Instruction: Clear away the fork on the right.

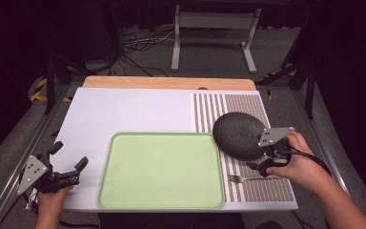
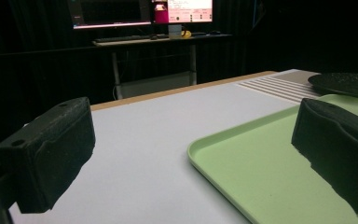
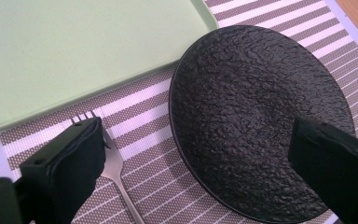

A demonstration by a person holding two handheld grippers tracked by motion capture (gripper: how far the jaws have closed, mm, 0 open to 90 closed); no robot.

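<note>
Both tools are sitting at the near edge of the desk (image 1: pixel 124 107). At near left, the left tool (image 1: pixel 69 161) is hovering with jaws spread wide, gripping nothing, beside the pale green tray (image 1: pixel 162 171). At right, the right tool (image 1: pixel 257 160) is gaping wide and empty over the black textured plate (image 1: pixel 237 133) and the fork (image 1: pixel 248 179), both lying on the striped mat (image 1: pixel 248 107).
</note>
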